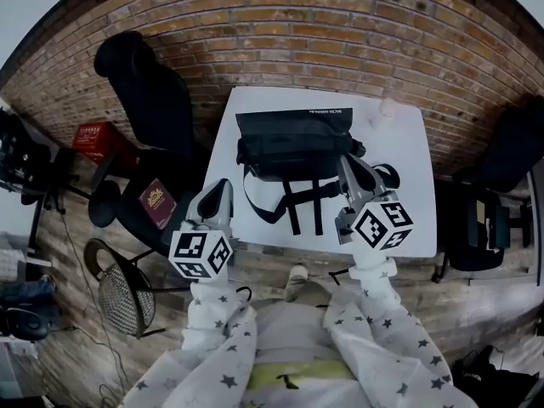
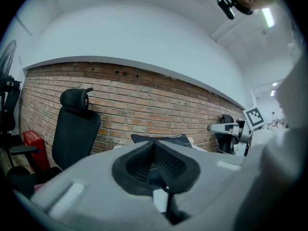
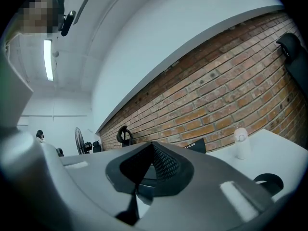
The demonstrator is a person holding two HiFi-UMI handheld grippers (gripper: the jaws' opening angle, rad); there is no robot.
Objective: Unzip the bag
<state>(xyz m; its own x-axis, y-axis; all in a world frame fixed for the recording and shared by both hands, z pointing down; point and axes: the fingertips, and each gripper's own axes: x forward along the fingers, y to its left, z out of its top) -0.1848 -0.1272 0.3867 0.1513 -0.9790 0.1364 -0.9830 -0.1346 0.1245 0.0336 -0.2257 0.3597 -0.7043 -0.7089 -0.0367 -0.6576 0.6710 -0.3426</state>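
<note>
A black bag (image 1: 293, 143) lies in the middle of a white table (image 1: 408, 219), its straps (image 1: 293, 202) trailing toward the front edge. My left gripper (image 1: 218, 187) hovers at the table's front left corner, apart from the bag, jaws shut and empty. My right gripper (image 1: 350, 163) hangs over the bag's right end, also shut with nothing between its pads. In the left gripper view (image 2: 155, 146) the bag's top edge (image 2: 168, 138) shows beyond the closed jaws. The right gripper view (image 3: 153, 148) shows the bag (image 3: 195, 146) just past its tips.
A small white bottle (image 1: 387, 109) stands at the table's back right. A black office chair (image 1: 140, 83) and a red box (image 1: 95, 138) are to the left, another chair (image 1: 501, 194) to the right, a brick wall (image 1: 340, 32) behind.
</note>
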